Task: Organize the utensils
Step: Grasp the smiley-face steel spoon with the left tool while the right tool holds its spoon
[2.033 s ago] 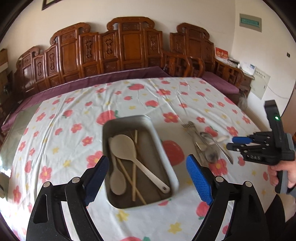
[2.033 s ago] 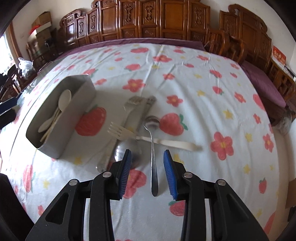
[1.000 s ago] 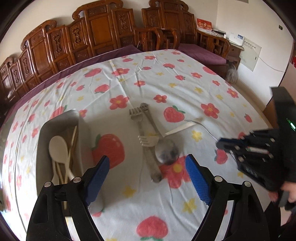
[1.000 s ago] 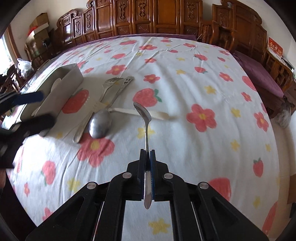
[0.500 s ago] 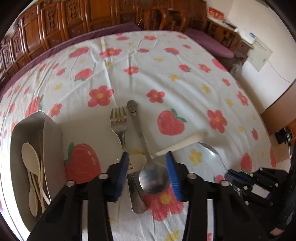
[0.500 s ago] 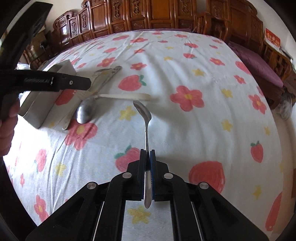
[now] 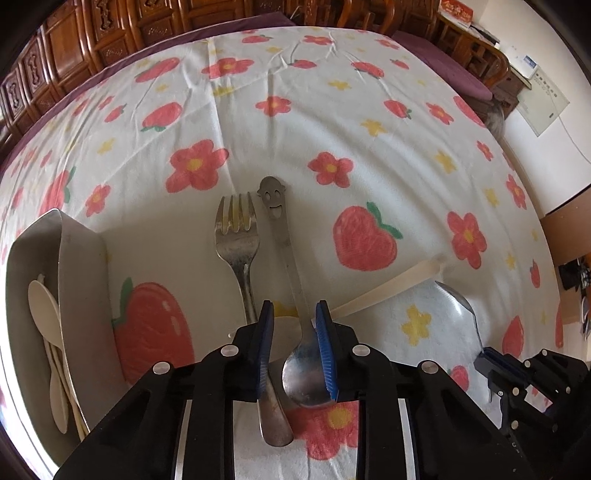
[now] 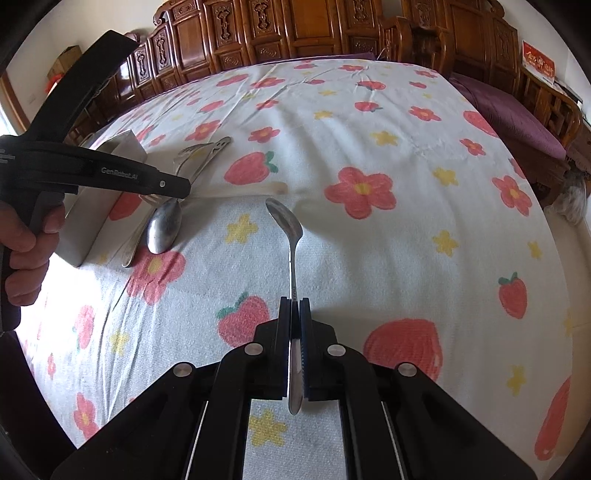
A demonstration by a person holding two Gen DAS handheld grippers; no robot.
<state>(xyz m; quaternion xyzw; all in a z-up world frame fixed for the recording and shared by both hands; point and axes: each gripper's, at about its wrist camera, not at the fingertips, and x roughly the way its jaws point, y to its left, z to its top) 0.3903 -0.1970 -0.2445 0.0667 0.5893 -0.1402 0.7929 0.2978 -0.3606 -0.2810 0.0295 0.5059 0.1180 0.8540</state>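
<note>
Bare tablecloth fills the centre and right of the right wrist frame. At left, the metal tray, fork, smiley-handled spoon and cream utensil crowd together, blocking passage.

1. Setting: a home dining or living room.
2. Evidence: carved wooden chairs ring a large table.
3. Evidence: a strawberry-and-flower tablecloth covers it.
4. Evidence: a wooden sideboard stands against a plain white wall.
</note>
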